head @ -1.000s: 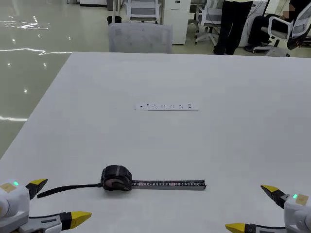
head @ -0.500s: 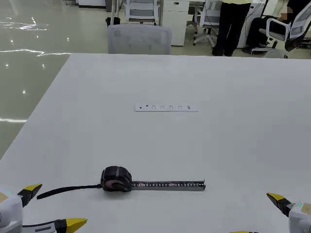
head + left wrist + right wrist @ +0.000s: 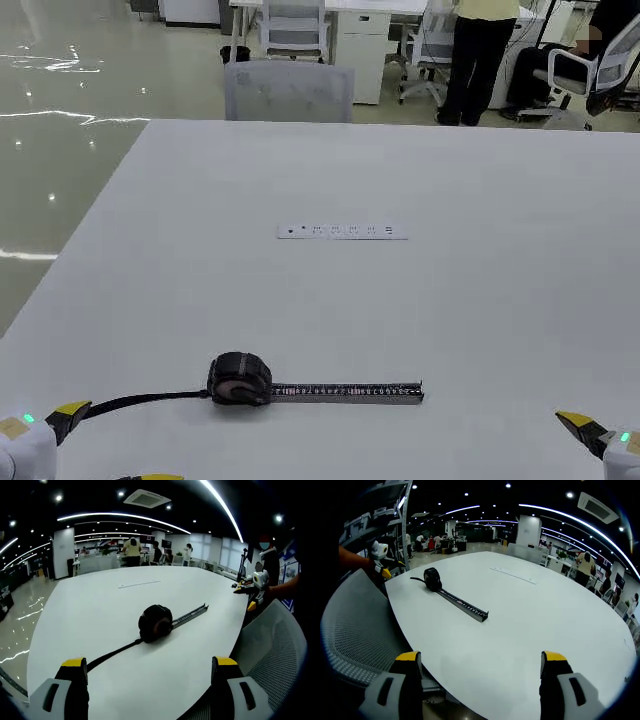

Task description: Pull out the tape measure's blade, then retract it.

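Head view shows the tape measure (image 3: 240,379) lying on the white table (image 3: 480,300), on the near side of the power strip (image 3: 342,232), with its blade (image 3: 345,391) pulled out flat. The left gripper (image 3: 150,664) and right gripper (image 3: 482,656) both gape wide and hold nothing.

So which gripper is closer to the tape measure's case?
The left gripper: the case sits just ahead of its open jaws, with the strap trailing toward it. The right gripper faces the blade at its hooked end.
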The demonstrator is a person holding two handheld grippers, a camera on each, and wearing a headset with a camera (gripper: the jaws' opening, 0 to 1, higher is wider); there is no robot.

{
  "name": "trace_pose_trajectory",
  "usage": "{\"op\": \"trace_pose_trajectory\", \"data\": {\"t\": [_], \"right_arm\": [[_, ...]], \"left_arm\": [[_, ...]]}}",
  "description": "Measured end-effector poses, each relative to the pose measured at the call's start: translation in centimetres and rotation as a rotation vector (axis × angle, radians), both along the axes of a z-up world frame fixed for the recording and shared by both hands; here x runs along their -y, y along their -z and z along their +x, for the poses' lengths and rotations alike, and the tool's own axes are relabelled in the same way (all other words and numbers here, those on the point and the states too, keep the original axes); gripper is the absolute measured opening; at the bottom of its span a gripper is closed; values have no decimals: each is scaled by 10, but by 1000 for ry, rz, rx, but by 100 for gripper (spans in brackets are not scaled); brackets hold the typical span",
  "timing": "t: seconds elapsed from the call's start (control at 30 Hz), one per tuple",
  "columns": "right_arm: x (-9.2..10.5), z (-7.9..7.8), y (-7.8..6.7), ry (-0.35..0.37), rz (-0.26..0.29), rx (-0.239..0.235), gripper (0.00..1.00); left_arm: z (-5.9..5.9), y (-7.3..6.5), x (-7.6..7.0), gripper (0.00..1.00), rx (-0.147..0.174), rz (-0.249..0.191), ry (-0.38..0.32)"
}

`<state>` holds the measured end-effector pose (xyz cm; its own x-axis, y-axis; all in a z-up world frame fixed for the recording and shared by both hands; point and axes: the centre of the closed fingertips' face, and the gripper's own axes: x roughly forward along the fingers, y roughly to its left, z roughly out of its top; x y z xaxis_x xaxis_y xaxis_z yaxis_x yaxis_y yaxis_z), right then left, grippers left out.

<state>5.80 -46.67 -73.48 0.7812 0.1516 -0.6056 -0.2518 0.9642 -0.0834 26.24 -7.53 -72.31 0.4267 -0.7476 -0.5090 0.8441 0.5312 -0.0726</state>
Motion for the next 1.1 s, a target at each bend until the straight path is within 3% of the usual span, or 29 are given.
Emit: {"op": "trace_pose_trajectory", "data": {"t": [0.07,0.17,0.37,0.83,1.0,1.07,1.1], "right_arm": [[-1,0,0,-6,1,4,100],[0,-1,0,-12,-8,1,100],[-2,-2,1,-27,-9,-4,100],[-4,-3,0,-48,-27,-6,100],[-4,0,-3,-59,-40,-1,100],[-7,3,-8,-74,-36,5,100],[-7,5,-10,-82,-48,2,100]], "left_arm": [[0,-2,1,100,8,-2,0],[0,-1,2,100,-10,-10,-6],[1,0,-1,100,-7,8,-10],[6,-7,-1,100,17,9,-28],[5,-14,8,100,12,-2,-29],[3,-16,13,100,-17,6,-32],[2,-21,18,100,-6,-5,-27]]}}
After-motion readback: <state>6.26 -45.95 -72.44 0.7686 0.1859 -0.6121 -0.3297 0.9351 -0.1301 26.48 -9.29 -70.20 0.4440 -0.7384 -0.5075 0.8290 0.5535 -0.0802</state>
